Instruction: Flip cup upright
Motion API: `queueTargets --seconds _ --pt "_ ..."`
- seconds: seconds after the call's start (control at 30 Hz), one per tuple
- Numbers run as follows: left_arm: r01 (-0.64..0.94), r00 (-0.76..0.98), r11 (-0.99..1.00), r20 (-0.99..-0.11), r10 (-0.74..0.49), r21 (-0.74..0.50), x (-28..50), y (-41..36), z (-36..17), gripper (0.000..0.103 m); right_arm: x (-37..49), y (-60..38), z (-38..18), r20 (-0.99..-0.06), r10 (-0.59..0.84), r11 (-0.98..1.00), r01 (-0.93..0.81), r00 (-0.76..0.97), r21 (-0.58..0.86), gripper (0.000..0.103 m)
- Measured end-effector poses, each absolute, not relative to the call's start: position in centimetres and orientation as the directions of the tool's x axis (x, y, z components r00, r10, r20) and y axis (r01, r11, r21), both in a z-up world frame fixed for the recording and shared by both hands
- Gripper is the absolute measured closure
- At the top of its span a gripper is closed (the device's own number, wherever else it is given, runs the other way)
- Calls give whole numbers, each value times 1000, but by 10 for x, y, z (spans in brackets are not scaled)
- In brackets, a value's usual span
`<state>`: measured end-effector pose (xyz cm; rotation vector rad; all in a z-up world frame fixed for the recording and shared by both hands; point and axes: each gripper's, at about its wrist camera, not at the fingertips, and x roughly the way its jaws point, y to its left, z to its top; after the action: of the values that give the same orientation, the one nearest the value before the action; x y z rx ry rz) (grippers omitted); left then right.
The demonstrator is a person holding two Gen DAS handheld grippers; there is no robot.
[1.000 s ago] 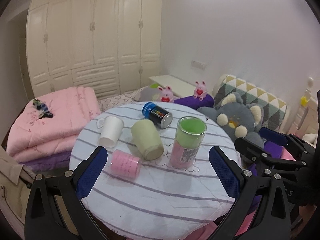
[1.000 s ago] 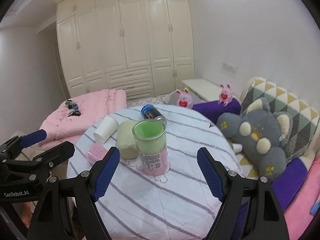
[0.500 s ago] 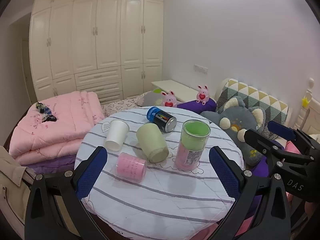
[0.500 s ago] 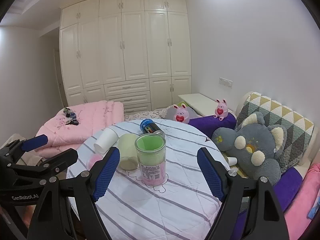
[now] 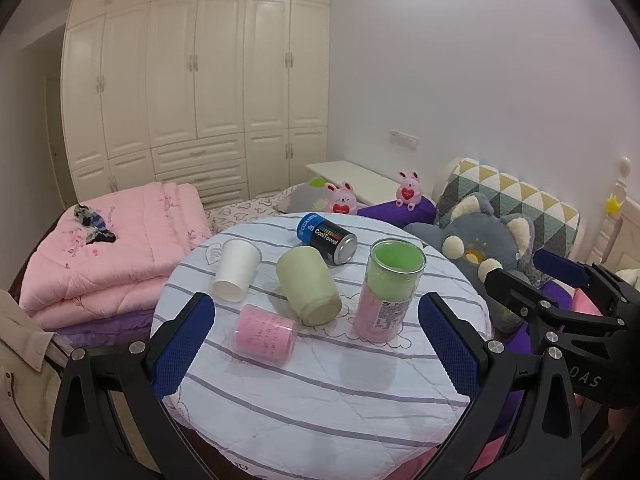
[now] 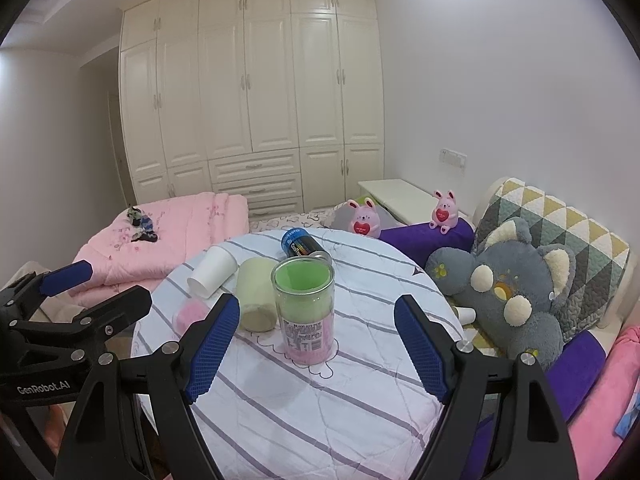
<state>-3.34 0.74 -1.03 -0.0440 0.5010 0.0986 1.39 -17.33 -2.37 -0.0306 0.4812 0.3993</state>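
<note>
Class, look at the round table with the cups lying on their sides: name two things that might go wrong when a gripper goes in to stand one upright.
1. The green cup lies close beside the upright clear jar; a wide-open left gripper might knock the jar over.
2. The pink cup, white cup and can lie on their sides, so a nudge may roll them toward the table edge.

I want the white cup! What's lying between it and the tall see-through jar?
The pale green cup, tipped on its side, lies between the white cup and the jar. The left wrist view shows it best.
</note>
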Motion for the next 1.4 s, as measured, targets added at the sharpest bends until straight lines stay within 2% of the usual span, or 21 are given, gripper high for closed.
queueTargets --seconds 0.6,0.97,1.4 --pt "-99 878 995 -472 81 -13 -30 8 -14 0 18 -175 -29 -459 373 920 -386 806 69 22" --pt "-8 921 997 -389 -23 -77 -30 7 -12 0 17 -177 -25 -433 366 924 -378 824 62 22" --pt "-14 916 998 -401 -11 -59 -24 2 -16 0 25 -178 -31 -450 369 922 -380 813 69 22"
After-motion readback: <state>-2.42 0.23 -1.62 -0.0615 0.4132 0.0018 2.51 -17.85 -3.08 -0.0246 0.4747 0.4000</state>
